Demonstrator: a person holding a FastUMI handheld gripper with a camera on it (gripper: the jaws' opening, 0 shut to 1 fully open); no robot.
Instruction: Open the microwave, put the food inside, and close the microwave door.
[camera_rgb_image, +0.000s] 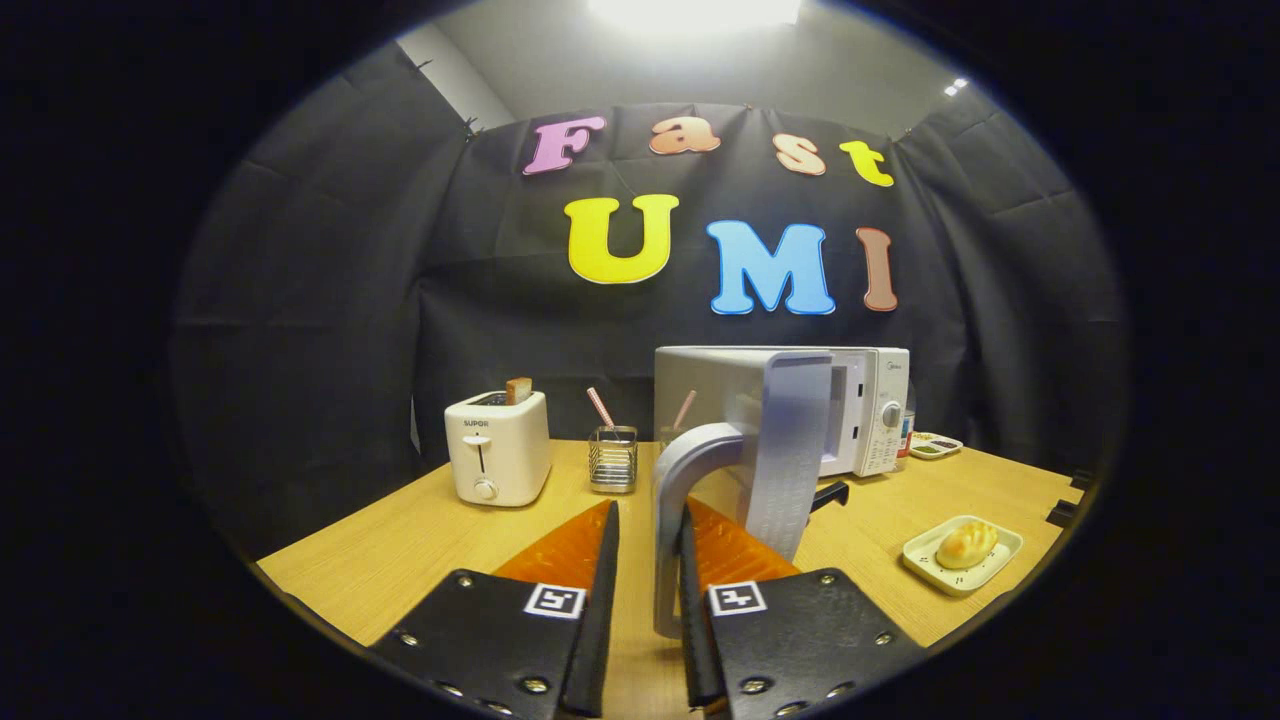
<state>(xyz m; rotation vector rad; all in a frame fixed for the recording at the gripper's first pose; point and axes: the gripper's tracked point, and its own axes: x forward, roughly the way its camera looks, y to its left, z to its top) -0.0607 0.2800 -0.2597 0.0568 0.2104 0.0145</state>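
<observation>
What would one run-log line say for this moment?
phase: opening | gripper: around grey door handle | white microwave door: ajar | bun on plate: waiting

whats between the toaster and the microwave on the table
In the gripper view, a wire holder with a straw stands between the toaster and the microwave. The gripper has the door handle between its fingers.

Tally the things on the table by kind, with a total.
Appliances: 2, the microwave with its door open, and the toaster.
Dishes: 2, the bun plate and a sauce dish.
Wire holders: 1.
Total: 5.
The gripper straddles the door handle.
</observation>
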